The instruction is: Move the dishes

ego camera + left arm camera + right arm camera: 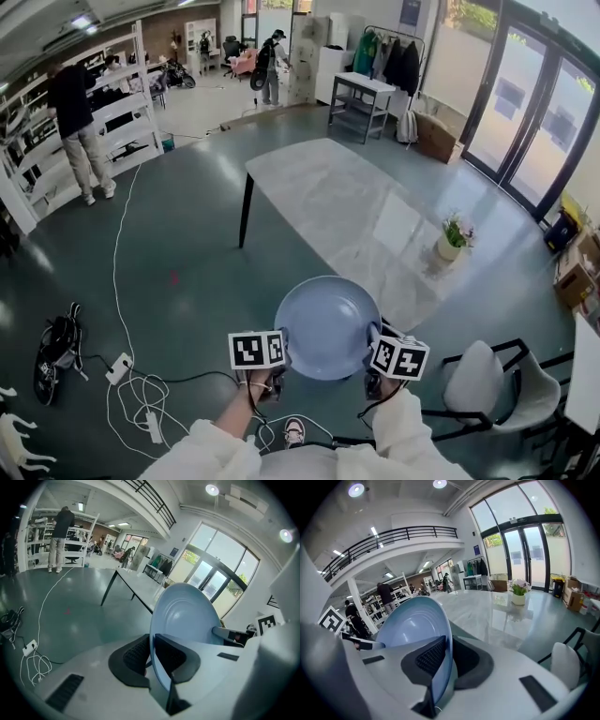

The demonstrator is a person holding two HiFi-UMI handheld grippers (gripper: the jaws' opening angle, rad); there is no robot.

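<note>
A pale blue plate (327,325) hangs in the air between my two grippers, just short of the near end of the marble table (337,202). My left gripper (281,361) is shut on the plate's left rim, and my right gripper (367,356) is shut on its right rim. In the left gripper view the plate (187,620) stands edge-on between the black pads (136,656). The right gripper view shows the same plate (412,627) clamped between the pads (431,656).
A small potted plant (452,237) stands at the table's right edge. A white chair (492,380) is at the lower right. Cables and a power strip (119,368) lie on the floor at the left. A person (80,127) stands by white shelves far left.
</note>
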